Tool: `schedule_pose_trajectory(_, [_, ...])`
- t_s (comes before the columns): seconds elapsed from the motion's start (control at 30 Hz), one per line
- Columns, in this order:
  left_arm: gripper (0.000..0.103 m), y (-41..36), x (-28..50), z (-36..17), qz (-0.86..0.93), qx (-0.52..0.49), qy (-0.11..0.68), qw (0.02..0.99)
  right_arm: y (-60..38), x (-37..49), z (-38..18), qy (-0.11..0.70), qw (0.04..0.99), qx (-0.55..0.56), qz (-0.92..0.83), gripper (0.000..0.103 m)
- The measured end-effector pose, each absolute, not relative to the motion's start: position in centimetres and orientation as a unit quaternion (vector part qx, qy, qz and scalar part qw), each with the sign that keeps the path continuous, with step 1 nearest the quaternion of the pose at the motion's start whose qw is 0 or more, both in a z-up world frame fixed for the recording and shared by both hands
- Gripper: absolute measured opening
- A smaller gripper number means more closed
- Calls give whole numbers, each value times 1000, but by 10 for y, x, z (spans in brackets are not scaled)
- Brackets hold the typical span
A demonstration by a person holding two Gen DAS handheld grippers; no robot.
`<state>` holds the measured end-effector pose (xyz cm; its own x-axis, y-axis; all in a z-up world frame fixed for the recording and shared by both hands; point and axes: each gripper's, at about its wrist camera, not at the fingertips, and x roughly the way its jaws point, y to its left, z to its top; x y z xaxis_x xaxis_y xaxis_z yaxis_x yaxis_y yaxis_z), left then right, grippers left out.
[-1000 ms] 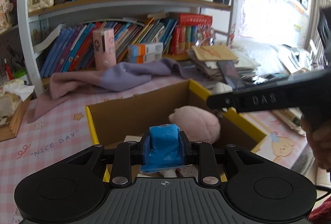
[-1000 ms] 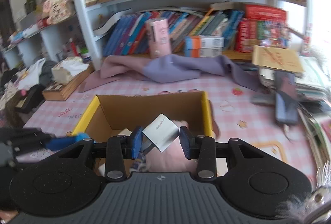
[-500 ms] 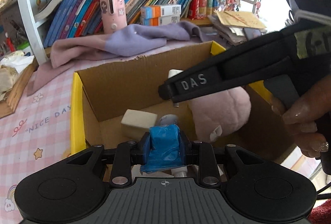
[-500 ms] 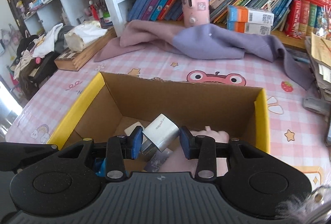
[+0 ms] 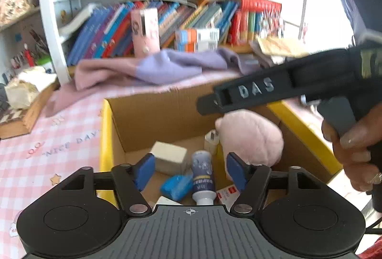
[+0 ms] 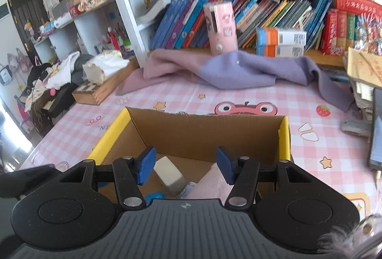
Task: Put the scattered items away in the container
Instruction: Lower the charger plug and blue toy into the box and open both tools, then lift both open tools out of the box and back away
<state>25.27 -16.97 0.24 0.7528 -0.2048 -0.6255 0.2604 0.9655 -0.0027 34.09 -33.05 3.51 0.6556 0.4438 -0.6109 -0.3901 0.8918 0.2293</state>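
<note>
Over the open box, as seen from the left wrist view, the left tool [image 5: 189, 169] is found with its jaws opening and nothing pressed between the blue pads. A crumpled blue packet [image 5: 176, 185] lies on the floor of the yellow-rimmed cardboard box [image 5: 105, 139], just beside a small dark-labelled white bottle [image 5: 202, 176] lying on its side. A cream rectangular block [image 5: 170, 158], a white plug-like item [image 5: 212, 138] and a pink plush toy [image 5: 250, 137] are also noted inside. The right tool's black arm [image 5: 262, 91], held in a hand [image 5: 355, 153], crosses above the box.

From the right wrist view, the right tool [image 6: 185, 164] is seen with jaws opening and empty, above the same box [image 6: 284, 137]. The cream block [image 6: 169, 175] and the plush [image 6: 212, 181] are visible below; the bottle and plug-like item are largely hidden here. Shown only in this view is bare pink checked counter [image 6: 310, 106] beyond and to the right of the box.

The release step is judged to be in hand. The next move is judged to call for both tools to be lifted clear and any remaining loose items to be sought on the counter.
</note>
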Motion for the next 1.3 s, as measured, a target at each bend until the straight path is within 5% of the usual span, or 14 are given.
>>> schedule_pose_trajectory(0.2, [81,-149,220,22,-101,18,299,949,-331,308,49,319,921,36,220,54])
schedule_pose_trajectory(1.3, [85,-25,19,22,-21,-43,271,962,-256,52,34,289,950,-4,117,54])
